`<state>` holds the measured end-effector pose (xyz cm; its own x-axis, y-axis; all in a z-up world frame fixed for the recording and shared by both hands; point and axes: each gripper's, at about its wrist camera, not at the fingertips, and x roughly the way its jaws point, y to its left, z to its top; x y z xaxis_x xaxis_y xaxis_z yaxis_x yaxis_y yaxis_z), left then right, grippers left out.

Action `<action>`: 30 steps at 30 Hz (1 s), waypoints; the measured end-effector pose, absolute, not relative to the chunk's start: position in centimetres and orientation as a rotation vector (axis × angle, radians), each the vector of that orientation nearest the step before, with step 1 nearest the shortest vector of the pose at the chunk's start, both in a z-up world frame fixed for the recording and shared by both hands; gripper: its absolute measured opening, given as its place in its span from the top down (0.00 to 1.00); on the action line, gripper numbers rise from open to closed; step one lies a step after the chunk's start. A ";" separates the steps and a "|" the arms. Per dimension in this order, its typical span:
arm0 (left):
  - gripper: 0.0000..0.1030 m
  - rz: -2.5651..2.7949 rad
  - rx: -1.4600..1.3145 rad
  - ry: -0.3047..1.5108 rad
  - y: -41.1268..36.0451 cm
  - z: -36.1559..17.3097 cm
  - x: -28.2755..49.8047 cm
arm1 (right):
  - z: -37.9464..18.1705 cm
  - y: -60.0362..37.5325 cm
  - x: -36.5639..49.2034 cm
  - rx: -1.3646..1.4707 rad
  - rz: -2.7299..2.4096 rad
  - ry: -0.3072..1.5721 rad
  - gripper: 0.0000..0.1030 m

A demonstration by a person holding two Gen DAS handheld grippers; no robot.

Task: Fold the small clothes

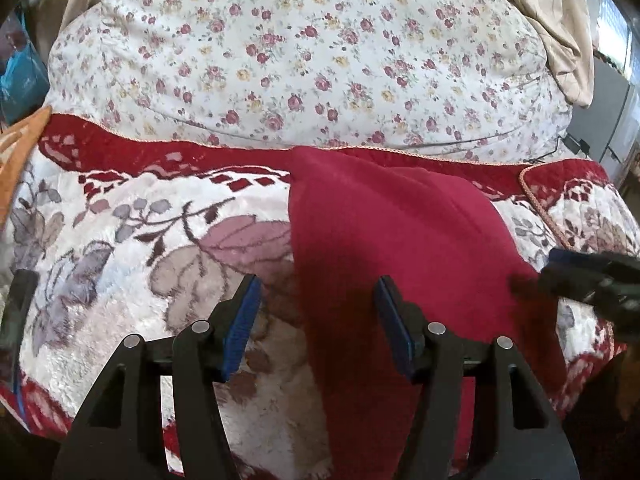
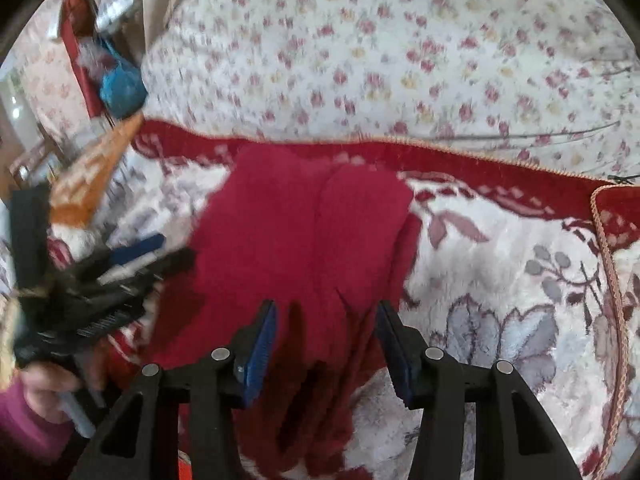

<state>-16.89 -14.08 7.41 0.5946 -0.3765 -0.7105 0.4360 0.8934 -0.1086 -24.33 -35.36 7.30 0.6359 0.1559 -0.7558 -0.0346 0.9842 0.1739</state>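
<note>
A dark red garment (image 1: 384,232) lies folded lengthwise on a floral plush blanket (image 1: 140,240); it also shows in the right wrist view (image 2: 304,240). My left gripper (image 1: 316,284) is open and empty, hovering over the garment's left edge. My right gripper (image 2: 326,308) is open and empty above the garment's near end. The right gripper shows blurred at the right edge of the left wrist view (image 1: 592,276). The left gripper shows blurred at the left of the right wrist view (image 2: 120,264).
A white quilt with small roses (image 1: 300,52) is piled behind the blanket. An orange cloth (image 2: 96,176) lies at the left. A blue bag (image 2: 120,88) and clutter sit far left. A beige cloth (image 1: 560,40) hangs at the back right.
</note>
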 end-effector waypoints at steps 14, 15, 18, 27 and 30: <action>0.42 -0.456 0.101 0.754 -13.8 8.0 -17.5 | 4.0 -32.4 -22.7 0.030 0.044 0.912 0.59; 0.42 -0.457 0.104 0.749 -13.8 8.1 -17.5 | 4.2 -32.4 -22.8 0.036 0.047 0.915 0.59; 0.42 -0.453 0.112 0.729 -13.8 8.4 -17.8 | 5.2 -33.0 -23.4 0.093 0.042 0.902 0.59; 0.42 -0.466 0.091 0.712 -13.5 9.1 -18.5 | 7.3 -33.9 -26.2 0.232 -0.007 0.827 0.53; 0.42 -0.465 0.089 0.702 -13.3 9.4 -18.8 | 7.4 -33.3 -26.5 0.227 -0.013 0.821 0.53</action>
<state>-18.82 -13.27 9.39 0.6665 -0.3822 -0.6401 0.4407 0.8945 -0.0752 -26.49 -33.31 7.44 0.6826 0.0764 -0.7267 0.0993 0.9756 0.1959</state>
